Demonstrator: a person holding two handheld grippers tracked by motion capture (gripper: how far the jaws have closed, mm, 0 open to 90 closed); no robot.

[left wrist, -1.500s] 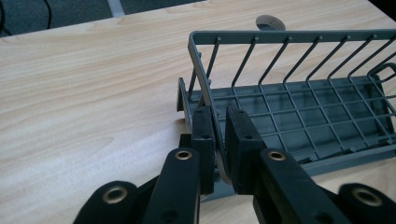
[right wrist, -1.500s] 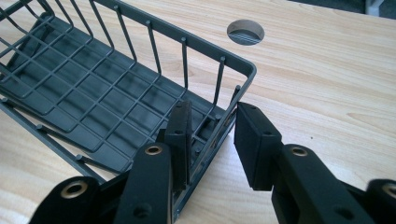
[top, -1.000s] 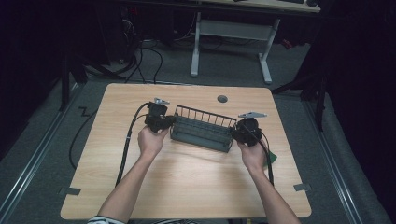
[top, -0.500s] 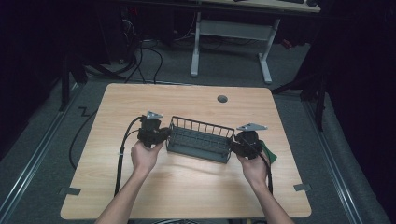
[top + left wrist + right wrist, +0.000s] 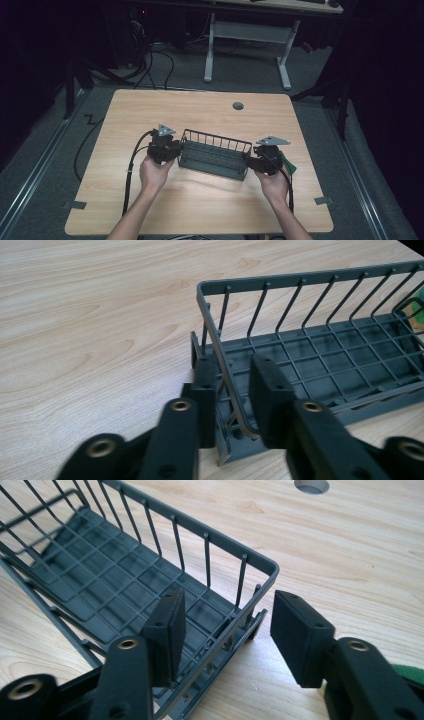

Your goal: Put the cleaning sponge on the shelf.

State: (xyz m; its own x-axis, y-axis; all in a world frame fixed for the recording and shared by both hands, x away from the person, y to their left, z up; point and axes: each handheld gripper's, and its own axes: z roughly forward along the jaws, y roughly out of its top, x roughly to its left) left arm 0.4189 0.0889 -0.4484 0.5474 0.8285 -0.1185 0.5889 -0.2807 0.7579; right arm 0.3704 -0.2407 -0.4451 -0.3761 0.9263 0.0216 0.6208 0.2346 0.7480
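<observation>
Two claws sit at opposite ends of one dark grey wire basket (image 5: 215, 155), which rests flat on the light wooden surface (image 5: 200, 210), a little nearer the person than its middle.

Left claw (image 5: 176, 149): at the basket's left end. In the left gripper view its pads (image 5: 267, 390) straddle the end wall's top rail (image 5: 220, 355), one pad outside the basket, one inside. A gap shows between each pad and the wire, so nothing is clamped. The jaws have just been opening, with the rail between them.

Right claw (image 5: 248, 161): at the basket's right end. In the right gripper view one pad (image 5: 167, 625) hangs over the basket floor inside the corner, the other pad (image 5: 300, 635) stands well clear outside over bare wood. The corner post (image 5: 260, 592) lies between them, untouched. These jaws have likewise just been opening, and stand wider apart than the left pair.

Basket: upright, long axis running across the surface, slightly skewed, right end closer to the person. Mesh floor bare in both gripper views.

Round grommet hole (image 5: 238, 106) lies beyond the basket, well apart. A green object (image 5: 289, 165) peeks out just beside the right claw; too hidden to identify.
</observation>
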